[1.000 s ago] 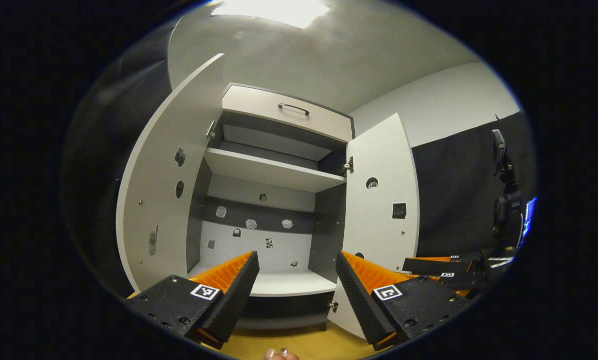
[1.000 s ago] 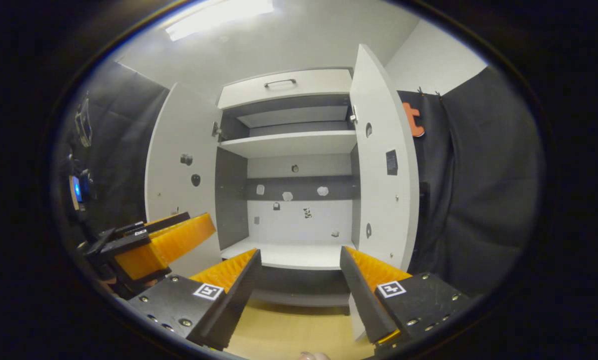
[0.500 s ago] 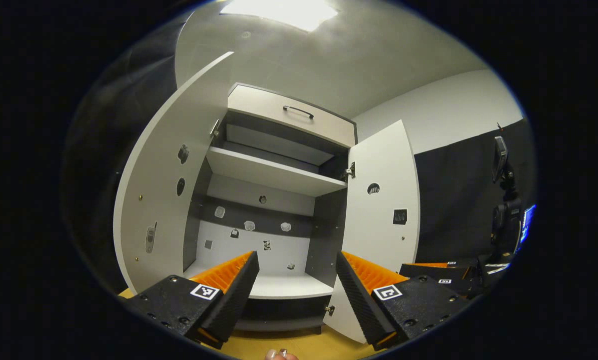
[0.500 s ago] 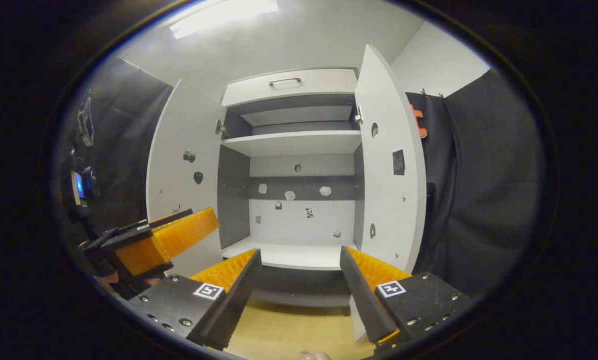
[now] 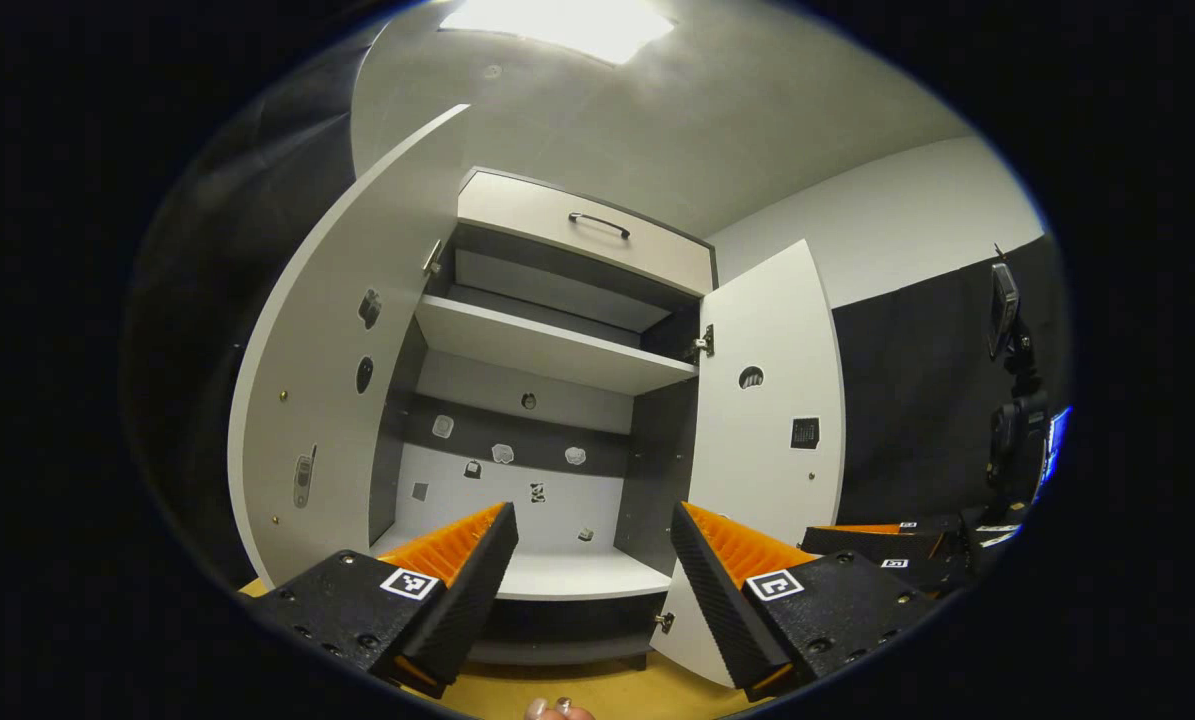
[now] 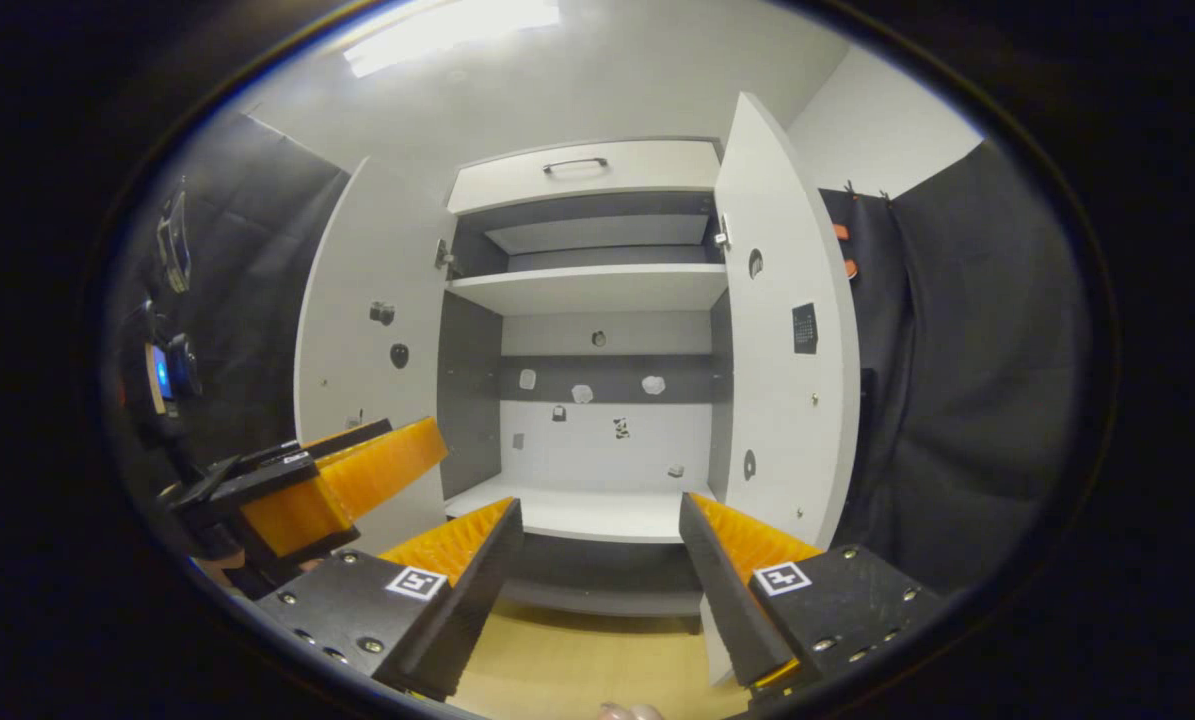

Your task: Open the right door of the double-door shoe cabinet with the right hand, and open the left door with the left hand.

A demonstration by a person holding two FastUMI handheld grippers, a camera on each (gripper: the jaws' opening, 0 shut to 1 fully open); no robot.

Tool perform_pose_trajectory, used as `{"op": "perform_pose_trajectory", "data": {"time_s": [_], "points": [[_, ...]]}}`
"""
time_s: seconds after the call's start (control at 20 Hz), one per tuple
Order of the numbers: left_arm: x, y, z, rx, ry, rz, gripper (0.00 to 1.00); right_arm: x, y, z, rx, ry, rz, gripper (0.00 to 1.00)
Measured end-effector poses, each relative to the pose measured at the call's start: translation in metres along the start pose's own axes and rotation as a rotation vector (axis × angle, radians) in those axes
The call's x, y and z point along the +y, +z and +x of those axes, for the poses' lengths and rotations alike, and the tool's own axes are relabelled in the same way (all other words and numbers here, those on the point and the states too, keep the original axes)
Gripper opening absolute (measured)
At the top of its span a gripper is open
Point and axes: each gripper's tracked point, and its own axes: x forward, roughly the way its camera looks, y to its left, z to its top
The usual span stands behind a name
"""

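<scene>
White panels all round: the shoe cabinet sits straight ahead of you with both doors swung wide. In the left gripper view, your left gripper has its fingers spread apart with nothing between them, clear of the cabinet; the left door stands just left of it, inner face towards you, and the right door stands open past the right finger. The right gripper shows low at the right edge there, near the right door's bottom corner, touching nothing that I can see. In the right gripper view, your right gripper is likewise spread wide and holds nothing; the right door is just beyond its right finger, the left door is angled out on the far side, and the left gripper hangs in front of that door's lower part. Inside you have one shelf, a bare bottom board and a closed drawer with a dark handle on top. Yellow-tan floor lies under the cabinet.
</scene>
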Motion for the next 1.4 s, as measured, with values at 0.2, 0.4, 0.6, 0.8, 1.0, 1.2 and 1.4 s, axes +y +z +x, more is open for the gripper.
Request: {"op": "perform_pose_trajectory", "data": {"time_s": [0.2, 0.4, 0.6, 0.8, 1.0, 1.2, 1.4], "points": [[-0.001, 0.0, 0.0, 0.002, 0.001, 0.009, 0.96, 0.004, 0.001, -0.001, -0.011, 0.012, -0.002, 0.96], [-0.001, -0.001, 0.0, 0.007, 0.002, 0.008, 0.96, 0.004, 0.003, -0.001, -0.03, 0.013, 0.005, 0.96], [0.0, -0.003, 0.0, 0.009, 0.003, 0.001, 0.96, 0.002, -0.003, 0.001, -0.006, -0.003, 0.016, 0.94], [0.001, -0.004, 0.0, 0.014, 0.008, 0.003, 0.96, 0.004, -0.004, 0.001, 0.002, -0.003, 0.029, 0.94], [0.001, -0.003, -0.001, 0.01, 0.003, -0.001, 0.96, 0.008, -0.002, 0.002, -0.001, 0.008, 0.039, 0.94], [0.001, -0.005, -0.001, 0.012, 0.007, -0.003, 0.96, 0.01, -0.003, 0.002, 0.001, 0.014, 0.036, 0.94], [0.002, -0.005, 0.0, 0.01, 0.013, -0.006, 0.96, 0.011, -0.003, 0.002, 0.0, 0.016, 0.035, 0.96]]}}
